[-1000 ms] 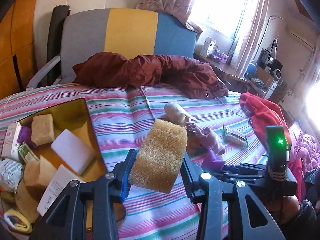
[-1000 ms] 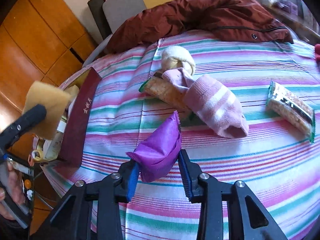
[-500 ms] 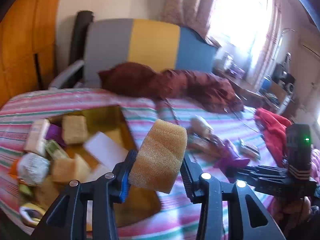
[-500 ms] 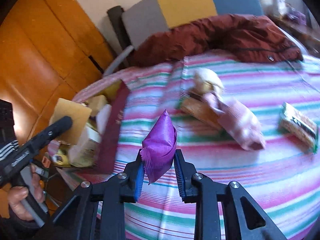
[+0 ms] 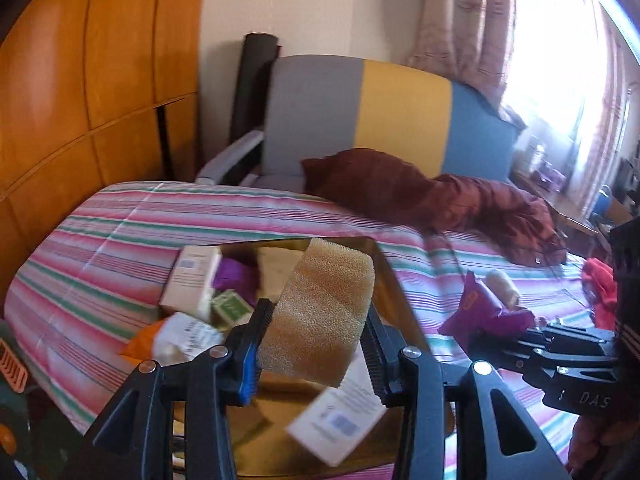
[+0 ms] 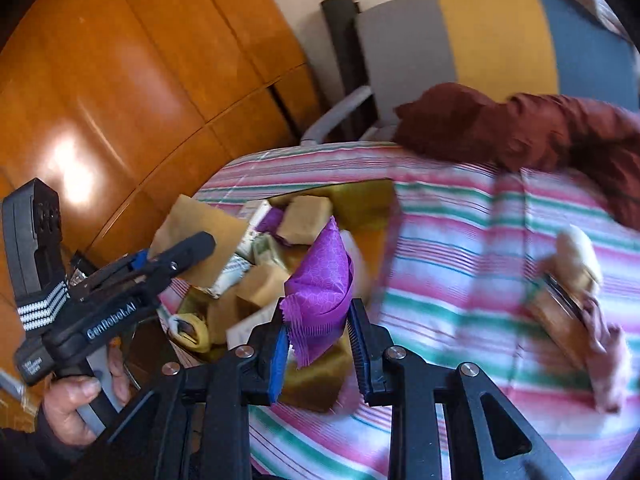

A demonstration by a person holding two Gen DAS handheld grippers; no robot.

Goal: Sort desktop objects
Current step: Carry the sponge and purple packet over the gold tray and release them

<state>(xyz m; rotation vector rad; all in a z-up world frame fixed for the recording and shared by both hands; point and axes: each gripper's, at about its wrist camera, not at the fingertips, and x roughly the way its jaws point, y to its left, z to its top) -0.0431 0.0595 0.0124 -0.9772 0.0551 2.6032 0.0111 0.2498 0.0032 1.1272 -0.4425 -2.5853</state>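
Observation:
My left gripper is shut on a tan sponge and holds it above the open gold-lined box on the striped bed. The box holds several items: cartons, sponges, a purple packet. My right gripper is shut on a purple packet and holds it over the same box. In the right wrist view the left gripper with its sponge is at the left. In the left wrist view the right gripper and its purple packet are at the right.
A cream roll, a brown packet and a pink sock lie on the bed right of the box. A maroon jacket lies at the bed's far edge before a grey, yellow and blue chair. Wooden panels stand left.
Both grippers have swung left and now hang over the box, each still holding its item. The sock, roll and packets have slid to the right of both views.

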